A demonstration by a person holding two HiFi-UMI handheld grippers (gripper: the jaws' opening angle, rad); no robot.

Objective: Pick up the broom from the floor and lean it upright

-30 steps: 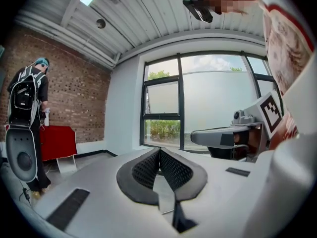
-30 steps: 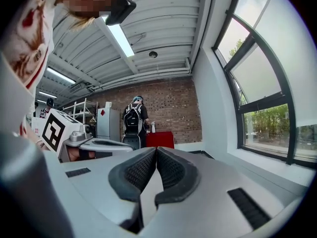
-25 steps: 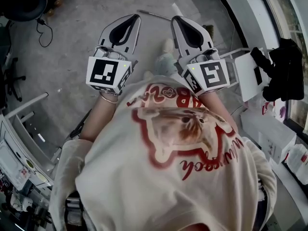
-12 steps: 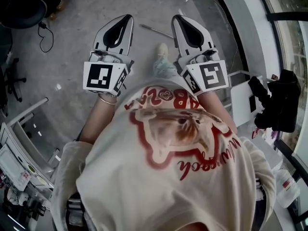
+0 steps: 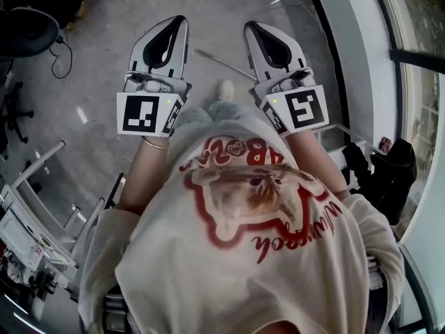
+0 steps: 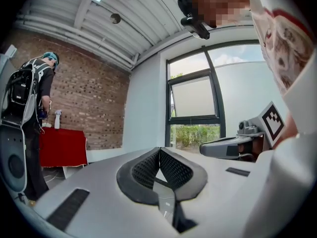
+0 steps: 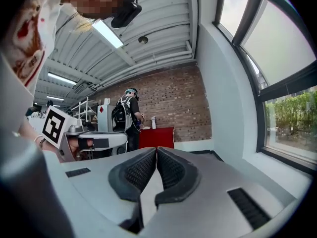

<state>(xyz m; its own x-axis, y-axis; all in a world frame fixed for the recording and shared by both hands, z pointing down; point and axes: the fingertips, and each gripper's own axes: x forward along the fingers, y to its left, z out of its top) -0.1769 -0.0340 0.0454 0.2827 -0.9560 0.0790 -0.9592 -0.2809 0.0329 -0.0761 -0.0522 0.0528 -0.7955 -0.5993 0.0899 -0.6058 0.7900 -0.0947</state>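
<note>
In the head view a thin grey pole, apparently the broom's handle (image 5: 221, 62), lies on the concrete floor between and below my two grippers. Its right end is hidden behind the right gripper, and no broom head shows. My left gripper (image 5: 179, 22) is held level in front of the person's chest, shut and empty. My right gripper (image 5: 250, 26) is beside it, also shut and empty. In the left gripper view the left gripper's (image 6: 158, 149) pads meet with nothing between them. The right gripper view shows the same for the right gripper (image 7: 156, 148).
A black office chair (image 5: 26, 25) and a cable (image 5: 61, 53) lie at the upper left. Metal racks (image 5: 38, 179) stand at the left. A white wall and window frame (image 5: 358, 54) run along the right, with a dark bag (image 5: 389, 172) below. A person with a backpack (image 6: 30, 98) stands by a red table (image 6: 62, 148).
The floor has slid down the head view as the person walked forward; the pole now lies nearer, just ahead of the shoe. Both grippers stayed shut and side by side.
</note>
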